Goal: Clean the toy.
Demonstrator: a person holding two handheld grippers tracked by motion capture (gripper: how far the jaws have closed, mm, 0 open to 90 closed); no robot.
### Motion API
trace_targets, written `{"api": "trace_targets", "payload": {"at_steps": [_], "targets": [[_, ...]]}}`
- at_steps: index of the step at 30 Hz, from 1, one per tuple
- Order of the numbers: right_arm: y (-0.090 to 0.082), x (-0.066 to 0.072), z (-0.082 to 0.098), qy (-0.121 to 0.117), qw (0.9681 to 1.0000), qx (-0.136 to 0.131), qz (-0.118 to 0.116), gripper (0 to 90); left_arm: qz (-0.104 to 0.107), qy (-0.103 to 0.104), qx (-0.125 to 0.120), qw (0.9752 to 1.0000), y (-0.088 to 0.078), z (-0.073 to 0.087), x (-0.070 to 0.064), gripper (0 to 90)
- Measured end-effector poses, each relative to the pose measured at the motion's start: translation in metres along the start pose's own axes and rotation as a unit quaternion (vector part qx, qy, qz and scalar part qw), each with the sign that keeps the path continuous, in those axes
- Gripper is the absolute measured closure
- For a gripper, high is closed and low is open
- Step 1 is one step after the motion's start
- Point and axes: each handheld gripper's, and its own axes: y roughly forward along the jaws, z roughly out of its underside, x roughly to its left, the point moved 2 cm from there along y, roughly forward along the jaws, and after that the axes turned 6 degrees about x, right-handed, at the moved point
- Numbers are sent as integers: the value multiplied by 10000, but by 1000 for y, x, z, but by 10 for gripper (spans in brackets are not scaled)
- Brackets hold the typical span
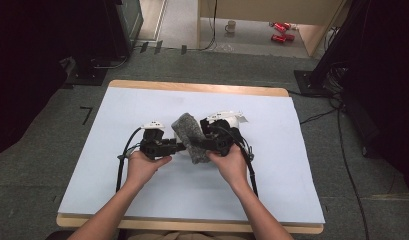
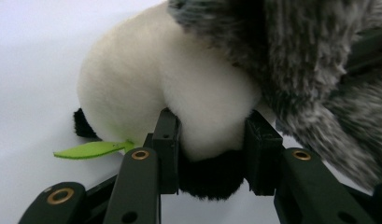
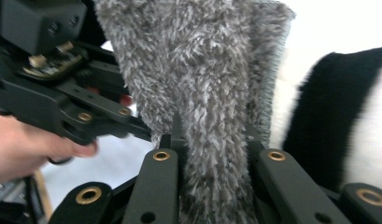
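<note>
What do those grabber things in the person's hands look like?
Both grabbers are black. The left gripper and right gripper each carry a white block on top and trail a black cable toward the person. Up close, the jaws are flat black bars joined with brass-coloured rivets, ending in square black pads. The forearms are bare, with no sleeves showing.

Grey cloth (image 3: 202, 93) shaggy; panda toy (image 2: 179, 88) soft plush; jaws matt black plastic

High view: evenly lit table (image 1: 142, 200), dark at 9 and 3 o'clock.
Left gripper view: bright, fur soft-focused.
Right gripper view: hand (image 3: 25, 144) blurred at 8 o'clock.
</note>
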Motion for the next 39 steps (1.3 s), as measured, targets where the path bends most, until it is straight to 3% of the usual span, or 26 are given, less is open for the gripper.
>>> {"api": "trace_targets", "payload": {"at_steps": [4, 8, 14, 20, 24, 31, 39], "targets": [[-13, -14, -2, -28, 9989, 43, 469, 775, 55, 5, -13, 10000, -1, 0, 3, 636], [-34, -28, -2, 210, 9986, -71, 472, 779, 116, 23, -3, 9999, -1, 0, 4, 636], [-57, -41, -2, 360, 9974, -272, 553, 779, 248, -60, 25, 9997, -3, -4, 13, 636], [-75, -58, 5, 650, 9940, -516, 712, 776, 307, -71, 64, 9995, -3, -7, 16, 637], [-81, -68, 9, 787, 9916, -663, 778, 774, 322, -42, 105, 9994, -2, -7, 16, 638], [-87, -87, 12, 1044, 9898, -765, 600, 771, 346, -58, 110, 9993, -2, -5, 16, 640], [-81, -100, 11, 995, 9894, -863, 607, 763, 257, 12, 4, 9997, -3, -1, 14, 640]]}}
